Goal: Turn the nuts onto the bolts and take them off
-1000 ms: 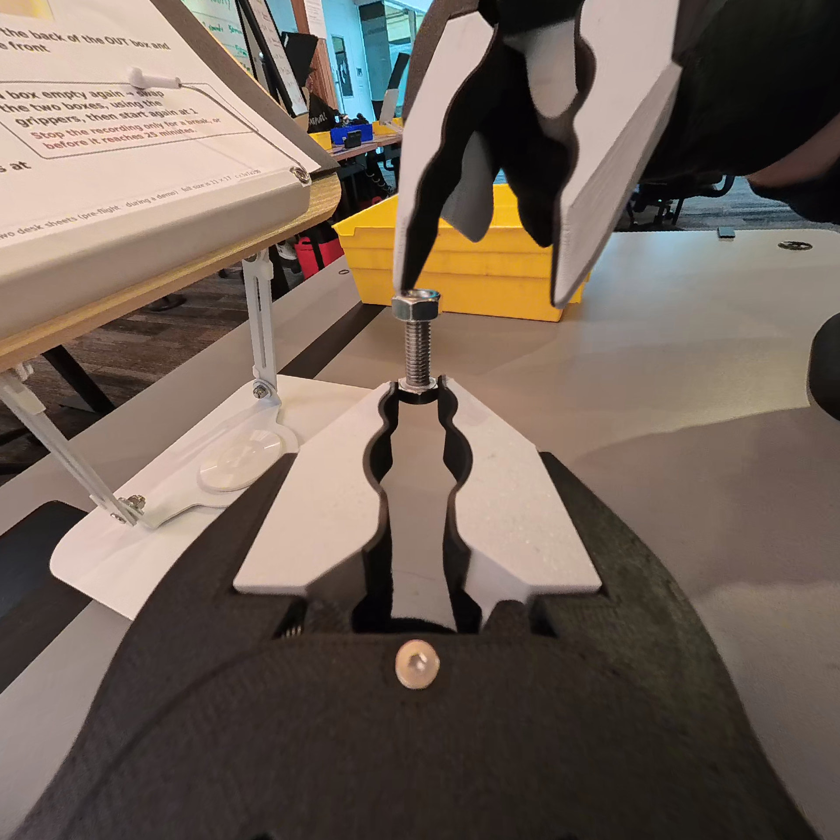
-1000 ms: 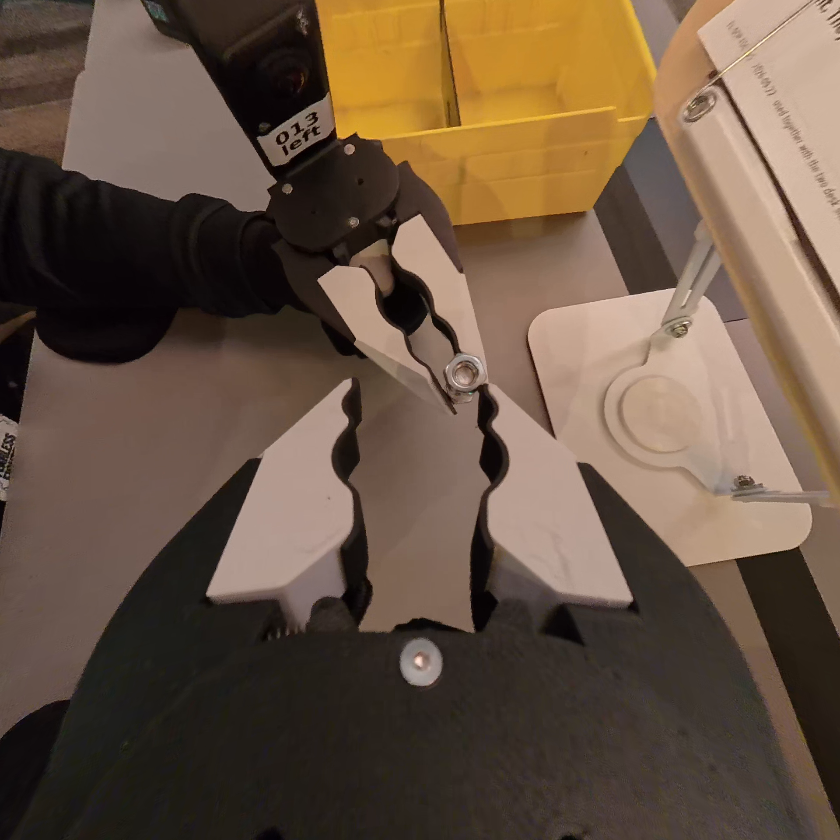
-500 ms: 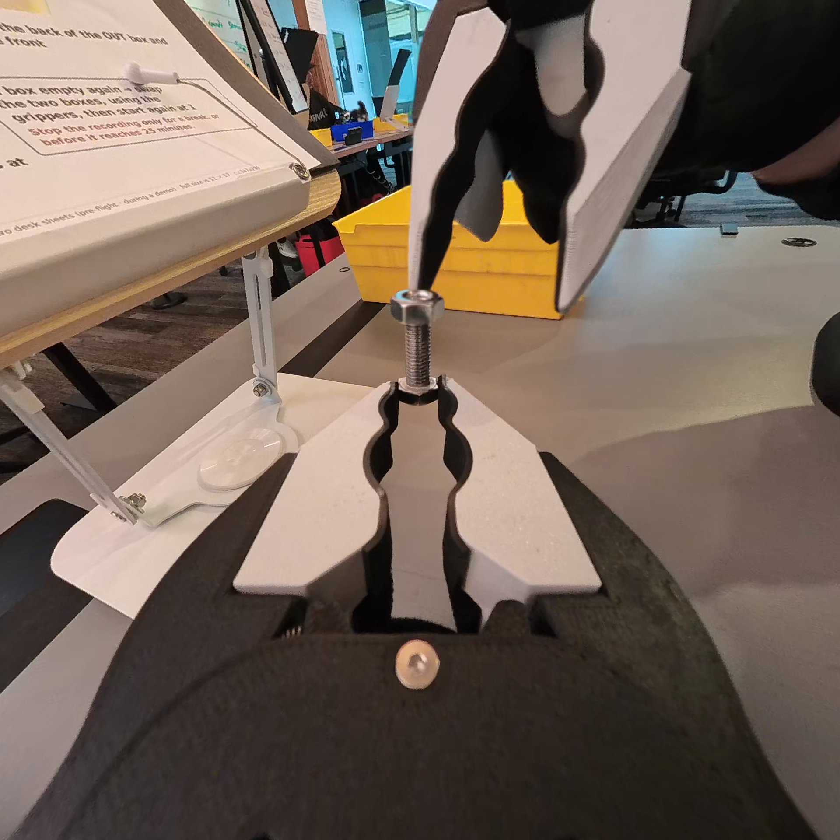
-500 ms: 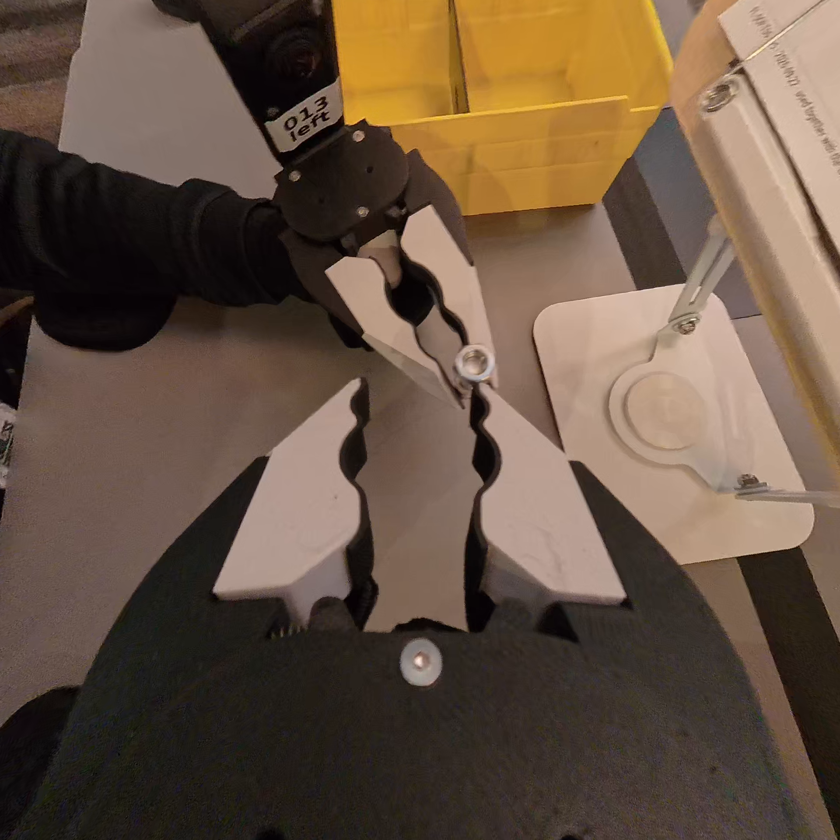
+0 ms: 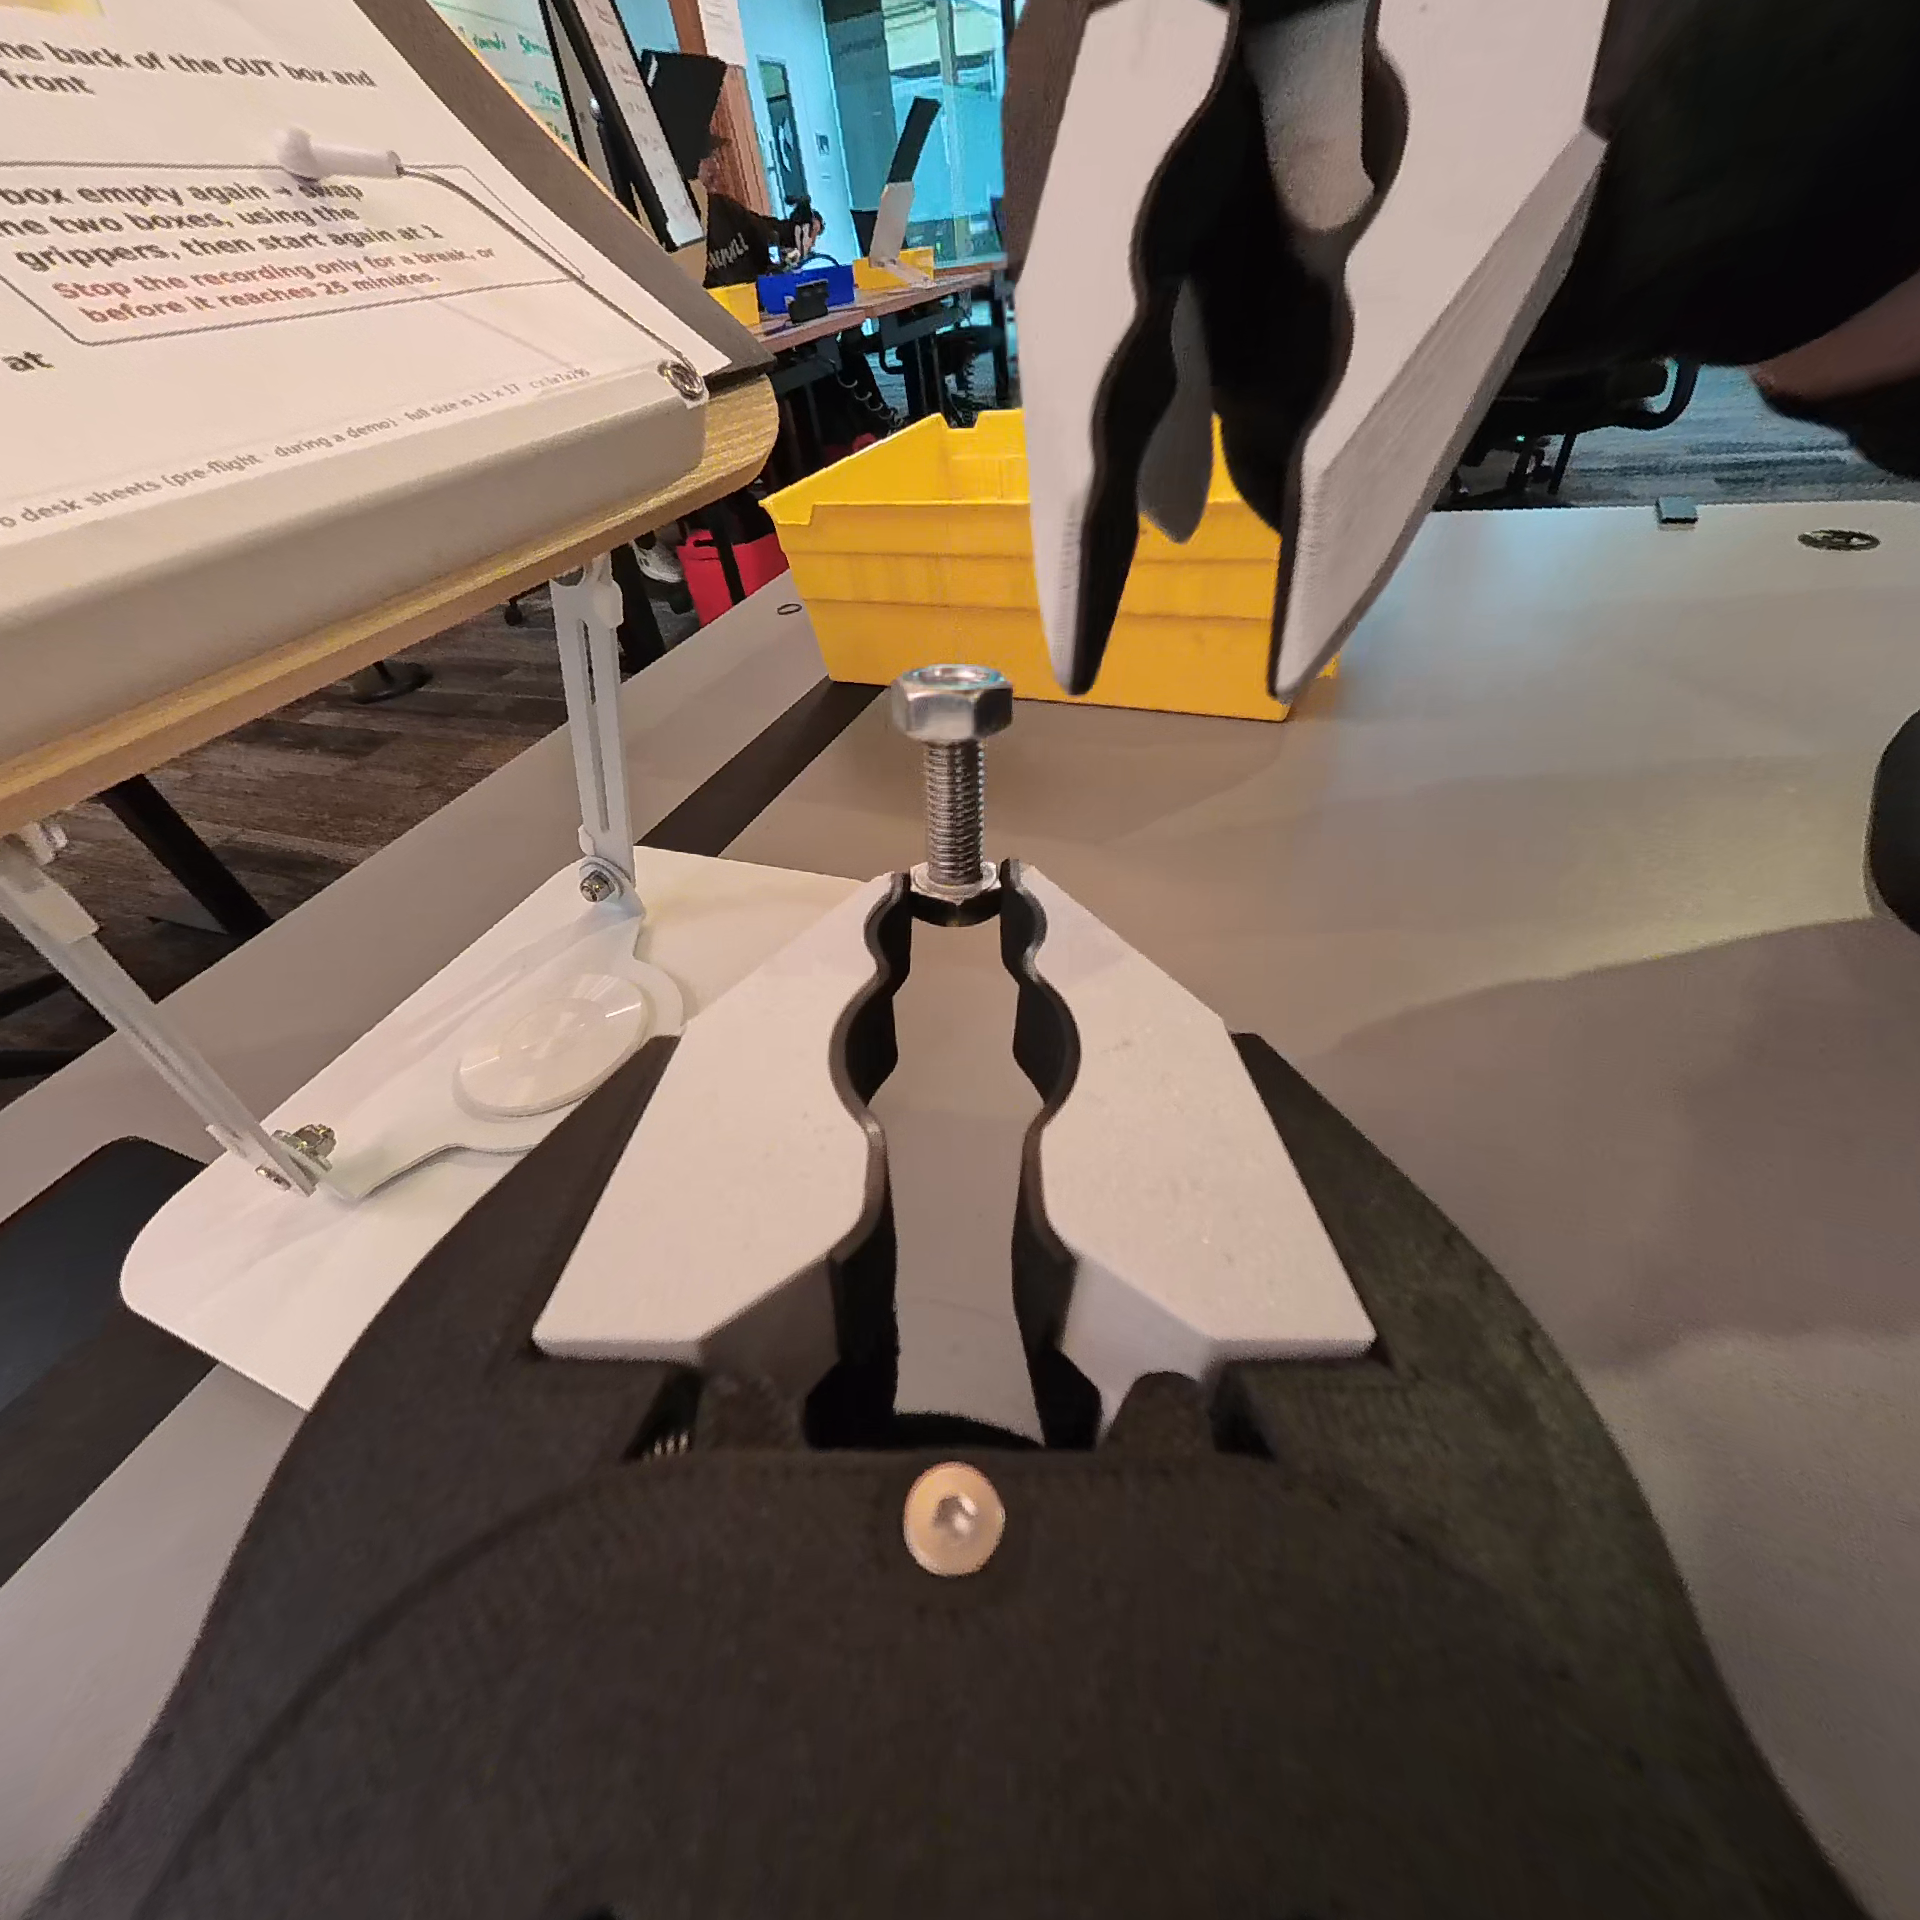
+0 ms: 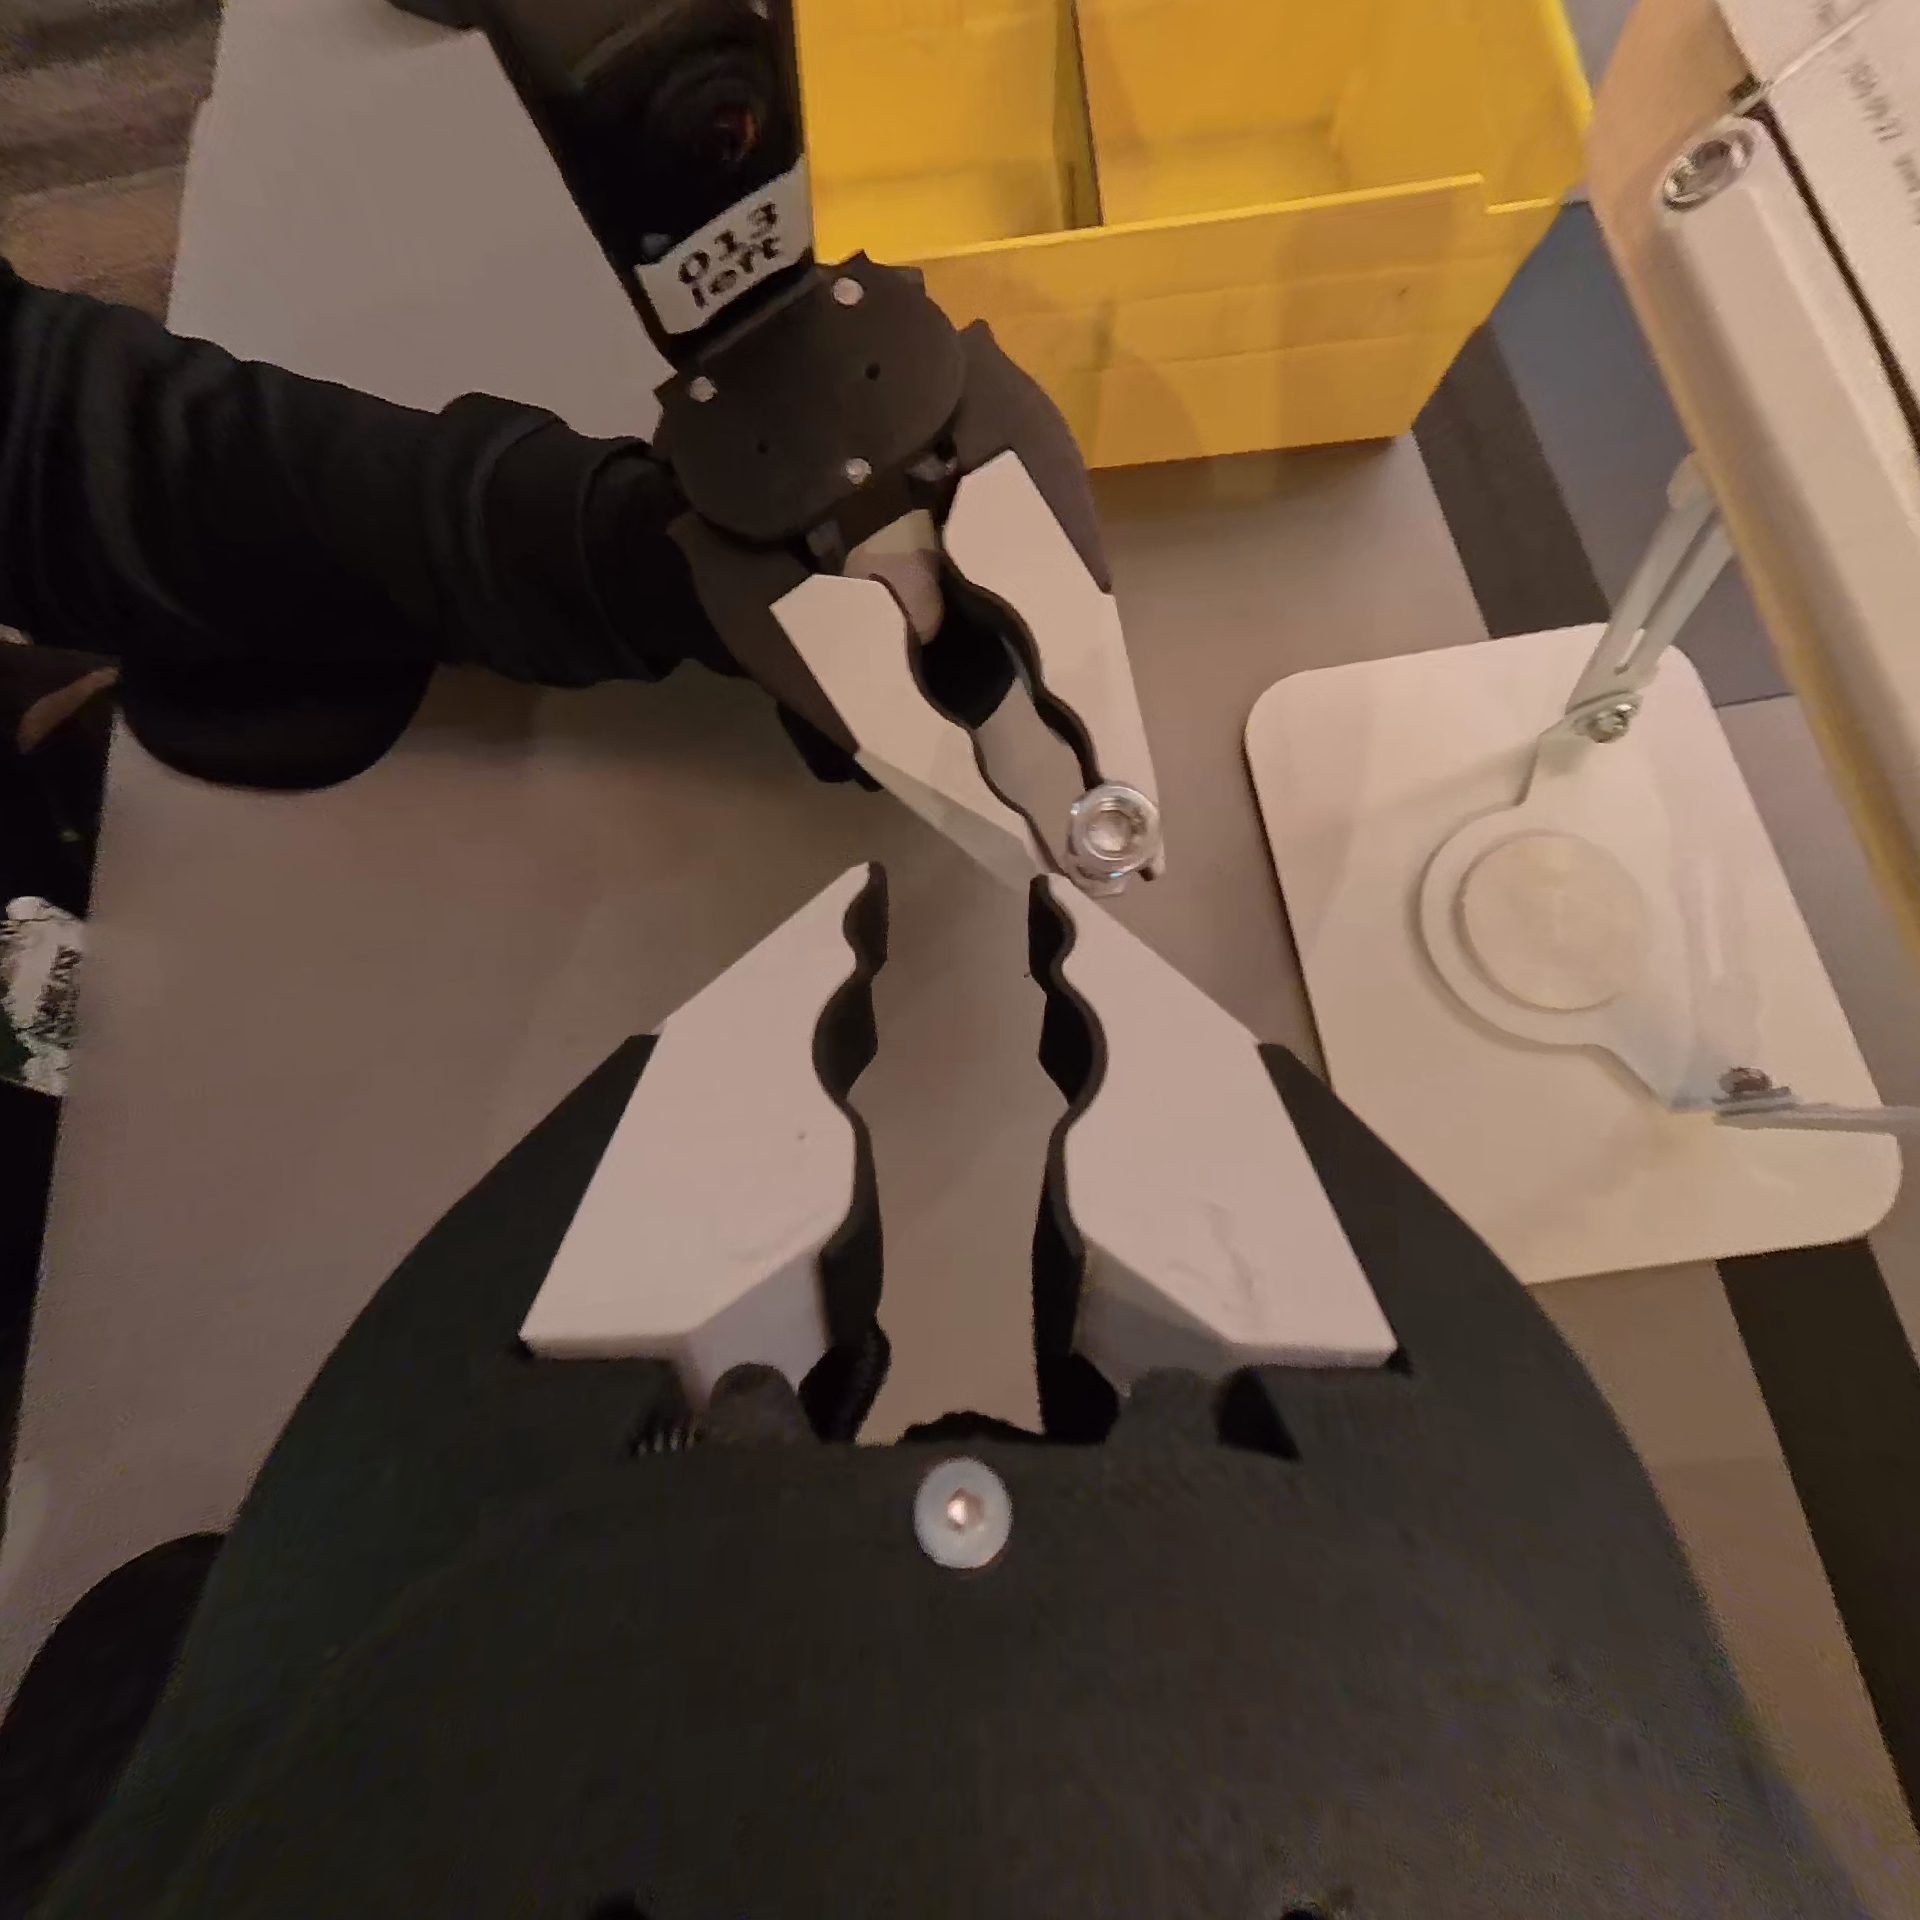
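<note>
Nut (image 5: 951,702) sits beside right hand-held gripper (image 5: 1179,681) tips.

Left wrist view: low, close behind the bolt (image 5: 954,805), facing level toward the yellow bin (image 5: 935,582). Right wrist view: close above the bolt (image 6: 1112,831), facing down. Shared: bolt, bin (image 6: 1247,312).

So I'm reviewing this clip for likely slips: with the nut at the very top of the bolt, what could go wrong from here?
1. The nut sits at the tip of the bolt, so it may be barely threaded; a nudge from the open right gripper, hovering just beside it, could knock it off.
2. The left gripper pinches the bolt only at its fingertips; sideways force while turning might tilt or slip it.
</note>
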